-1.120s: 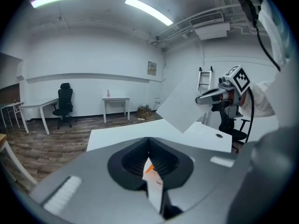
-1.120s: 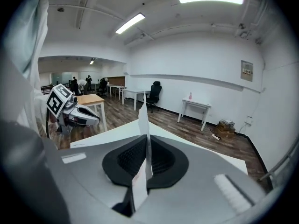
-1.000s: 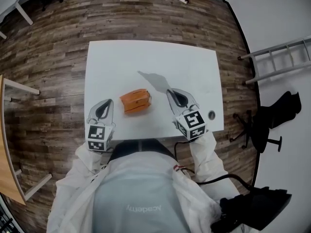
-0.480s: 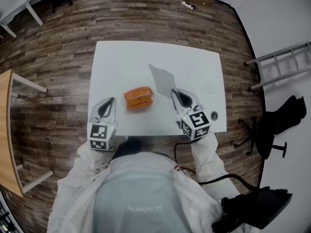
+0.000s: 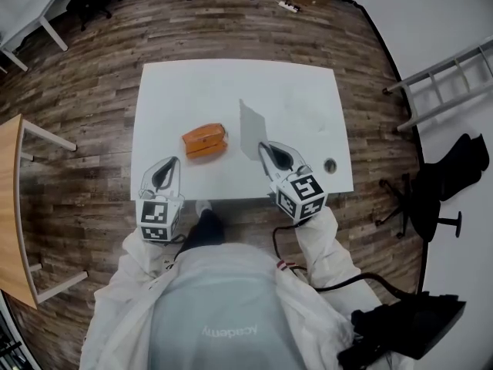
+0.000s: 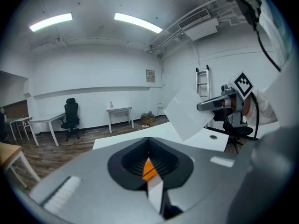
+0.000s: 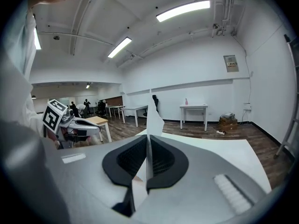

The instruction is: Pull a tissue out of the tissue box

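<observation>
The orange tissue box (image 5: 204,140) lies on the white table (image 5: 231,83), left of its middle. A white tissue (image 5: 251,128) stands up clear of the box, pinched at its near corner by my right gripper (image 5: 266,149), which is shut on it. Seen from the right gripper view, the tissue (image 7: 153,115) rises edge-on from the closed jaws (image 7: 148,141). My left gripper (image 5: 170,165) hovers at the table's near edge, short of the box, shut and holding nothing. In the left gripper view the box (image 6: 148,168) shows as an orange sliver, with the tissue (image 6: 187,113) hanging from the right gripper (image 6: 210,105).
A round cable hole (image 5: 330,164) sits in the table's near right corner. A ladder (image 5: 439,91) and a black office chair (image 5: 431,206) stand to the right. A wooden table (image 5: 9,206) stands to the left, and a black bag (image 5: 408,330) lies behind me.
The right gripper has drawn back toward me with the tissue, which now stands upright instead of lying stretched out. The left gripper has pulled back a little from the box.
</observation>
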Action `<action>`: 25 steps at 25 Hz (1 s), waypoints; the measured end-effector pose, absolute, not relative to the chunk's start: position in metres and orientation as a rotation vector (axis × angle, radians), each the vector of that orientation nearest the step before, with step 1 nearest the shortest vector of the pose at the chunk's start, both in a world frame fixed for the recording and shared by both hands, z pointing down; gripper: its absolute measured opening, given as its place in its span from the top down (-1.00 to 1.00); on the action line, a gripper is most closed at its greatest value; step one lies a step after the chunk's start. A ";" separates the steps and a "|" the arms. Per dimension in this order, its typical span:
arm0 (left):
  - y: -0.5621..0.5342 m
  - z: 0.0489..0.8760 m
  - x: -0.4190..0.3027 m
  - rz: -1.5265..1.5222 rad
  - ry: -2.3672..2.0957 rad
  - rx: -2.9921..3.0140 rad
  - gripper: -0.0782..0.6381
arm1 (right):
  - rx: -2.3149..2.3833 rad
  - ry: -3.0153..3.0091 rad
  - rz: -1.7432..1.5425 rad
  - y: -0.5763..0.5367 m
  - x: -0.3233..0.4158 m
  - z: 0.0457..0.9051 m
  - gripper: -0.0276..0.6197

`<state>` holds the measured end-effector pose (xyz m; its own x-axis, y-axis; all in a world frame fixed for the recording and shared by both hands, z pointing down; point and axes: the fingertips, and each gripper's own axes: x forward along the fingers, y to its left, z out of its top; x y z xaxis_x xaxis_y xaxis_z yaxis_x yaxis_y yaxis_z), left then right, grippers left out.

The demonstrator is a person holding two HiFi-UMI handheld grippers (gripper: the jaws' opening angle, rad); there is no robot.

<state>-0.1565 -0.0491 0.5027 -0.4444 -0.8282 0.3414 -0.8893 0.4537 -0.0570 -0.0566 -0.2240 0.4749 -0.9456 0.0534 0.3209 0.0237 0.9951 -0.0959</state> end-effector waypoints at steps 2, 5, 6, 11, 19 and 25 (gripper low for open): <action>-0.049 0.501 -0.144 0.336 -2.448 1.483 0.78 | -0.057 -2.819 0.142 -0.223 -0.046 0.474 0.90; -0.047 0.502 -0.125 0.349 -2.455 1.489 0.78 | -0.053 -2.838 0.162 -0.222 -0.029 0.472 0.91; -0.047 0.501 -0.119 0.349 -2.456 1.490 0.78 | -0.050 -2.846 0.164 -0.222 -0.024 0.471 0.90; -0.042 0.499 -0.088 0.355 -2.466 1.492 0.78 | -0.042 -2.868 0.178 -0.220 0.003 0.470 0.91; -0.032 0.486 -0.052 0.338 -2.523 1.481 0.78 | -0.031 -2.909 0.173 -0.216 0.039 0.459 0.91; -0.024 0.480 -0.028 0.346 -2.547 1.474 0.78 | 0.007 -2.946 0.193 -0.214 0.064 0.453 0.91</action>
<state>-0.0285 -0.0244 0.4796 -0.4932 -0.8275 0.2683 -0.8691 0.4821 -0.1106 0.0645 -0.2144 0.4532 -0.9821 0.0080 0.1883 -0.0167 0.9915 -0.1288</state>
